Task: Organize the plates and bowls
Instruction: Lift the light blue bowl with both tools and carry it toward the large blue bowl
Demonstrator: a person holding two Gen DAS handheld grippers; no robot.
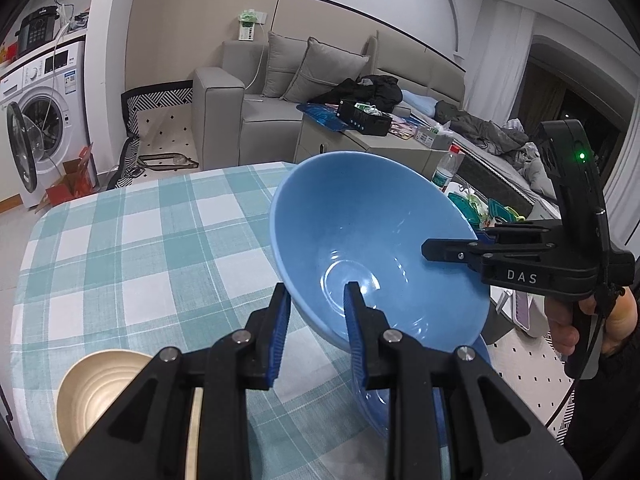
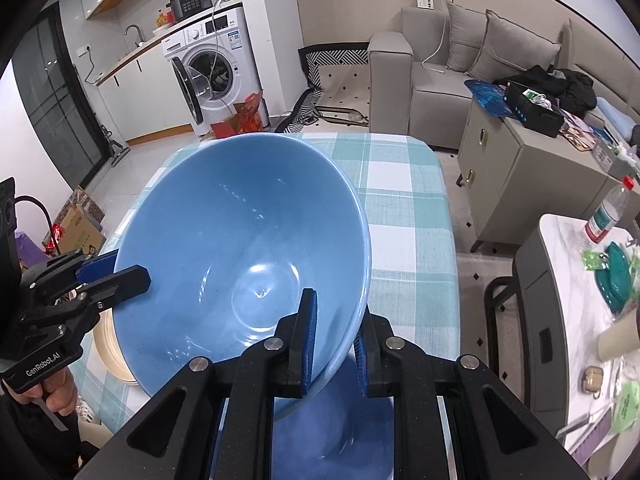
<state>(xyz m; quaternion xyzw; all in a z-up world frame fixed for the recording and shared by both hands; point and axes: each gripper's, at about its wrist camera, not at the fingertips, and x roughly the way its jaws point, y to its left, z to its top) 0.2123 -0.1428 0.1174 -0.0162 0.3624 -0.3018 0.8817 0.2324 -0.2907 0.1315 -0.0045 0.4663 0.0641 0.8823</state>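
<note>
A large blue bowl (image 1: 372, 240) is held tilted above the checked tablecloth, gripped on opposite rims by both grippers. My left gripper (image 1: 316, 308) is shut on its near rim, one finger inside and one outside. My right gripper (image 2: 336, 320) is shut on the rim of the blue bowl (image 2: 240, 240) too; it shows in the left wrist view (image 1: 452, 248) at the bowl's right edge. My left gripper shows in the right wrist view (image 2: 116, 272) at the bowl's left rim. A second blue dish (image 2: 332, 420) lies under the bowl. A cream bowl (image 1: 96, 392) sits at the table's near left.
The table with the teal checked cloth (image 1: 140, 240) fills the middle. A side table (image 2: 580, 280) with a water bottle (image 2: 608, 212) and clutter stands to the right. A grey sofa (image 1: 248, 92) and a washing machine (image 1: 40, 120) are beyond.
</note>
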